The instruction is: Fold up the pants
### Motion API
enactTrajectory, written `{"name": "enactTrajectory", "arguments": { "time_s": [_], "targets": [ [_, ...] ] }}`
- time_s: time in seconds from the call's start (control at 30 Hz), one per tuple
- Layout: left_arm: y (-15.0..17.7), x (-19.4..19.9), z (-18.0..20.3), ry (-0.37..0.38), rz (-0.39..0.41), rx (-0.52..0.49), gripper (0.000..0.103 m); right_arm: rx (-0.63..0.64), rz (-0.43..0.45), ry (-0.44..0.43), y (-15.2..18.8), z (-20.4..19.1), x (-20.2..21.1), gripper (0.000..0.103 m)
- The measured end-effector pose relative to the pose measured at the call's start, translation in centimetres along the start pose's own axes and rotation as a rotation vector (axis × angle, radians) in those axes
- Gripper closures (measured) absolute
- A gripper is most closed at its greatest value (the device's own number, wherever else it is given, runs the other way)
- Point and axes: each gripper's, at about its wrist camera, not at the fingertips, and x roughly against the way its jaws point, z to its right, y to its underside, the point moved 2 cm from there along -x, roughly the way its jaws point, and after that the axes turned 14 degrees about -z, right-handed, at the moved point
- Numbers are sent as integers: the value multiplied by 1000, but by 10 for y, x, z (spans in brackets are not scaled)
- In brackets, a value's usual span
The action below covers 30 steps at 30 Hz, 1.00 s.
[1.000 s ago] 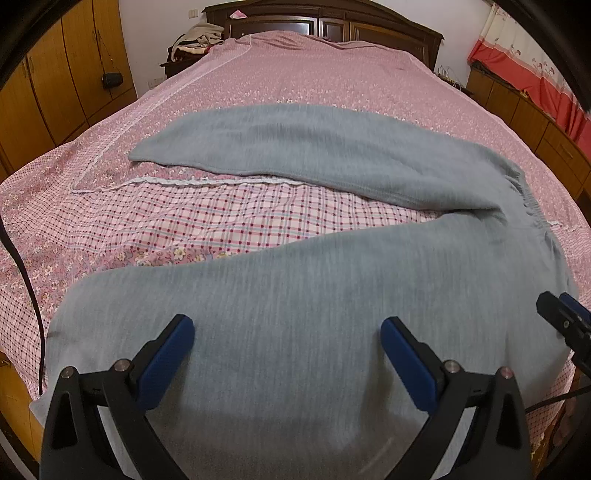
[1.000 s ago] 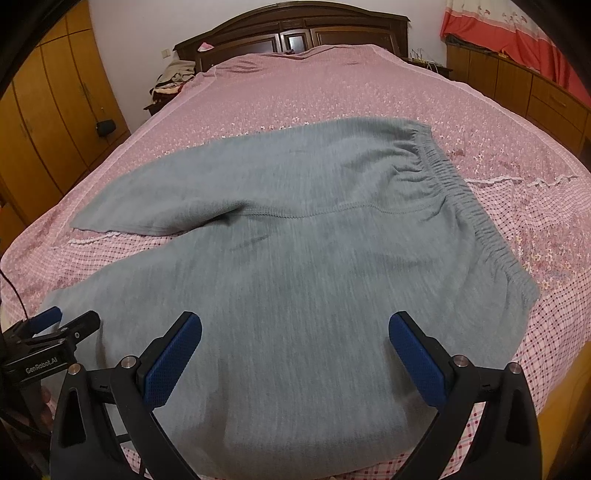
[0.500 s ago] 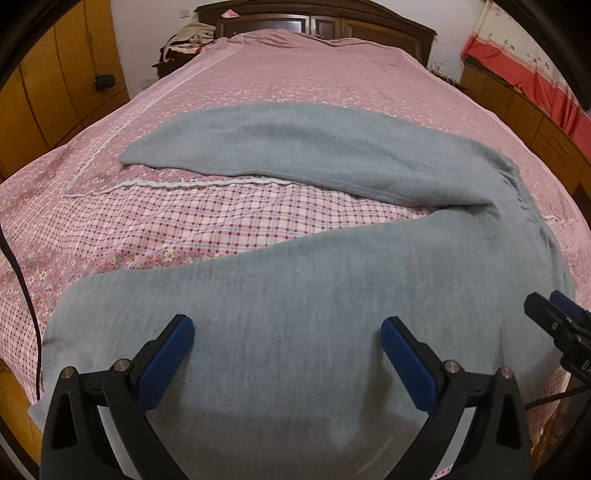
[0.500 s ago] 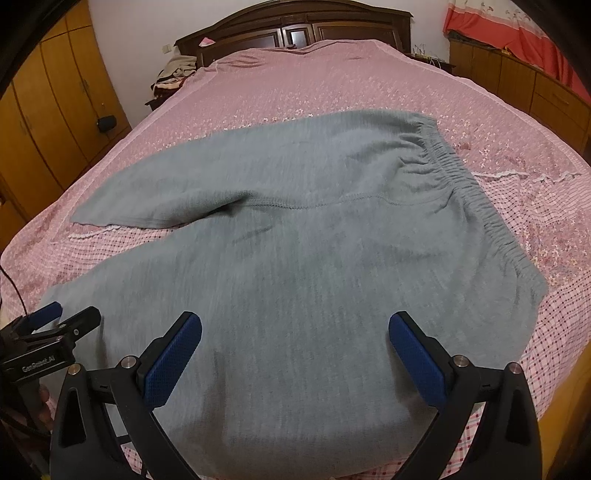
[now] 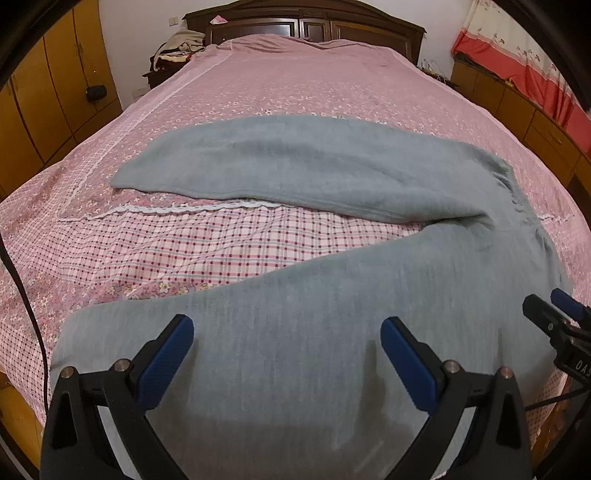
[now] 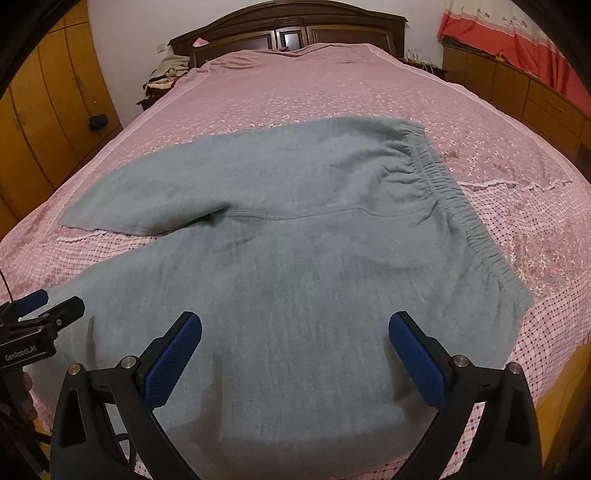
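Grey sweatpants [image 5: 332, 325] [image 6: 295, 251] lie spread on the bed, legs splayed in a V toward the left and the elastic waistband [image 6: 465, 218] at the right. My left gripper [image 5: 286, 350] hovers open over the near leg, close to its cuff end. Over the hip area of the near leg my right gripper [image 6: 293, 350] is open with nothing between its fingers. Each gripper shows at the edge of the other's view: the right gripper [image 5: 554, 317] and the left gripper [image 6: 37, 310].
The bed [image 5: 332, 92] has a pink floral cover with a checked band near the foot. A dark wooden headboard [image 6: 288, 33] stands at the far end. Wooden wardrobes [image 5: 48, 92] line the left, low cabinets [image 6: 517, 85] the right. A black cable [image 5: 22, 295] hangs at the left.
Both grippers have drawn back and risen slightly, so the pants sit further off in view. The jaws stay open. The pants have not moved.
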Motion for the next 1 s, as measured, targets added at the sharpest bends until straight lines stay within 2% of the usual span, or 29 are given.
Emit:
{"name": "enactTrajectory", "arguments": {
  "time_s": [0.6,1.0],
  "targets": [
    [-5,-2,2,-10,-3,-4,0,-4,6,-2,-9,8,3,0],
    [-50,14,-5,-36,66,-28,0,17,28,-3,-40,17,12,0]
  ]
}}
